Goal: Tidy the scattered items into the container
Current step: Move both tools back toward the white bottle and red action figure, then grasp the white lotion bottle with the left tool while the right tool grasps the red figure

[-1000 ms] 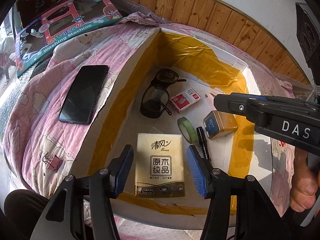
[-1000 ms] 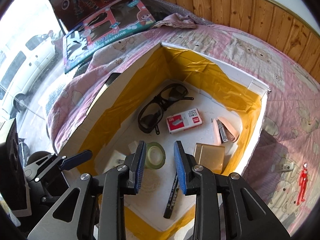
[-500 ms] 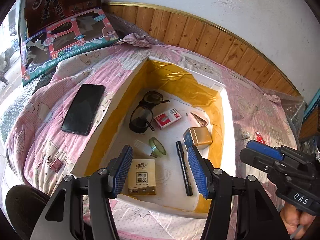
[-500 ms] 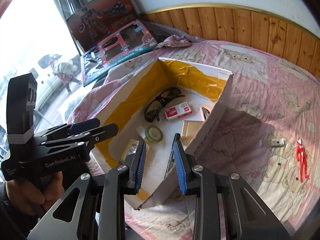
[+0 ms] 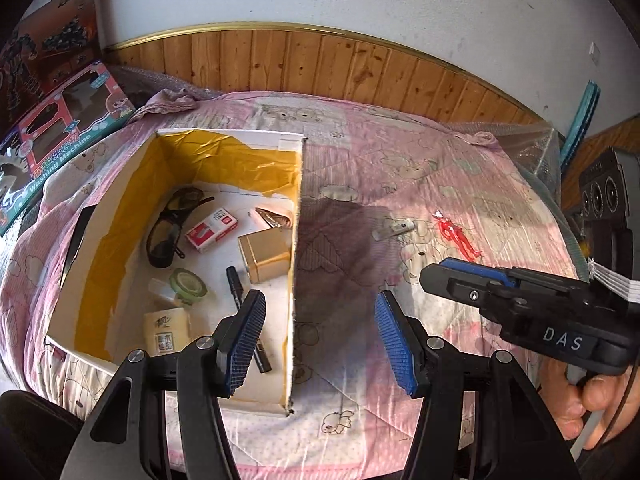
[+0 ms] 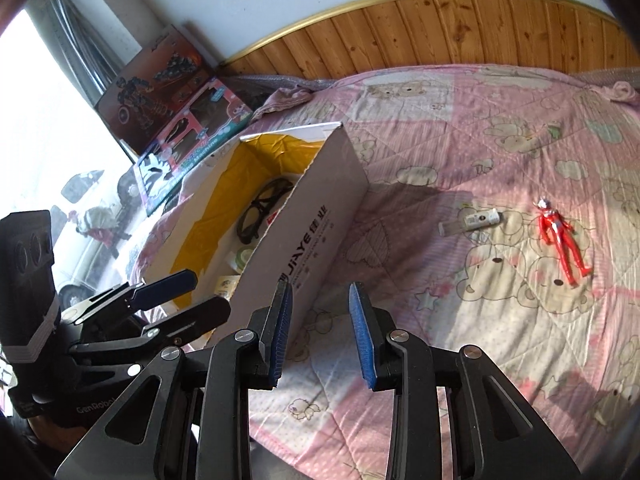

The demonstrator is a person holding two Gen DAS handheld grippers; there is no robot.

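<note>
A white cardboard box lined with yellow tape sits on the pink quilt. Inside it lie dark sunglasses, a red staples box, a gold tin, a green tape roll, a black marker and a tissue pack. To the right of the box, a red toy figure and a small white tube lie on the quilt. My left gripper hangs open and empty over the box's right wall. My right gripper is open and empty near the box's outer side.
A black phone lies left of the box, half hidden by its wall. Two toy boxes lean at the far left by a window. Wooden panelling backs the bed. A hand holds the right gripper's handle.
Both grippers have lifted back from over the box's inside and swung right. The quilt with the red figure and white tube has come into view. The tissue pack stays in the box.
</note>
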